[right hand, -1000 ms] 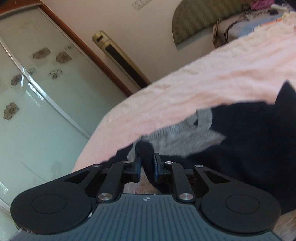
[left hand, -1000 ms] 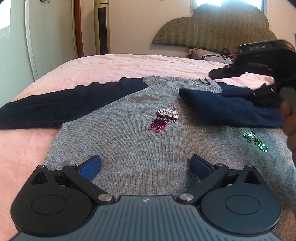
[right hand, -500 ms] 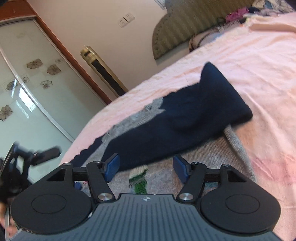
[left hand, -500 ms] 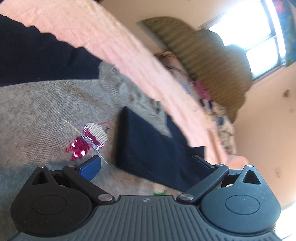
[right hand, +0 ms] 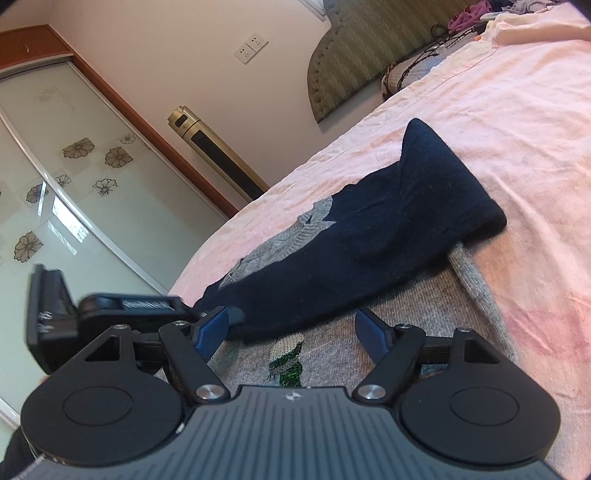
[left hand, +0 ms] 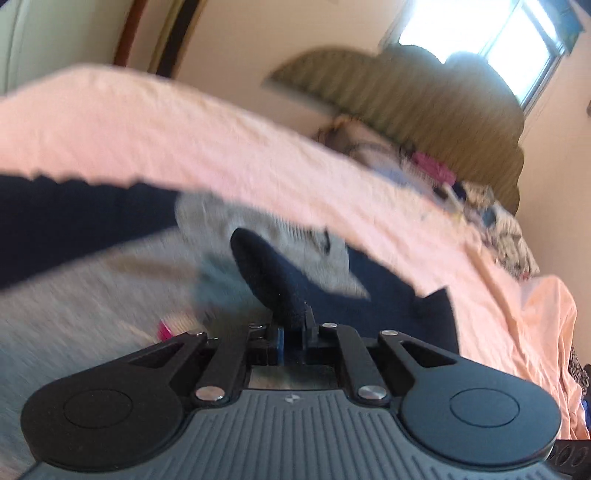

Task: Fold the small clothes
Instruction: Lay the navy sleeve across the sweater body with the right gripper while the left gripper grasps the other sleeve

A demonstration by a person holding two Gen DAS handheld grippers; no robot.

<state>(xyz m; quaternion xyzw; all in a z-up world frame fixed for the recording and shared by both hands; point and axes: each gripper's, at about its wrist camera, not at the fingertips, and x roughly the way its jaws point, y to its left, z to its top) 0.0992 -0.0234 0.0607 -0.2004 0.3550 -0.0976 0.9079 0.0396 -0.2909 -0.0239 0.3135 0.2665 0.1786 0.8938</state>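
In the left wrist view, which is blurred, the left claw sits at 6 o'clock with its jaws pressed together on the end of the navy sleeve, a dark tube of knit rising from the pads toward 11 o'clock. The grey sweater it belongs to fills the lower left, its ribbed neckline just past the pinched sleeve and its other navy sleeve stretched out toward 9 o'clock. It lies on the pink bedspread, which sweeps across to 3 o'clock; a padded headboard stands at 1 o'clock below a bright window. In the right wrist view, the right claw is at 6 o'clock, its jaws opening with no cloth gripped, blue pads either side of a green sequin patch on the grey front. The folded navy sleeve runs from 9 o'clock up toward 1 o'clock across the chest. The left claw shows at 9 o'clock, at the sleeve's near end. A tower fan and a glass wardrobe door stand at 10 o'clock.
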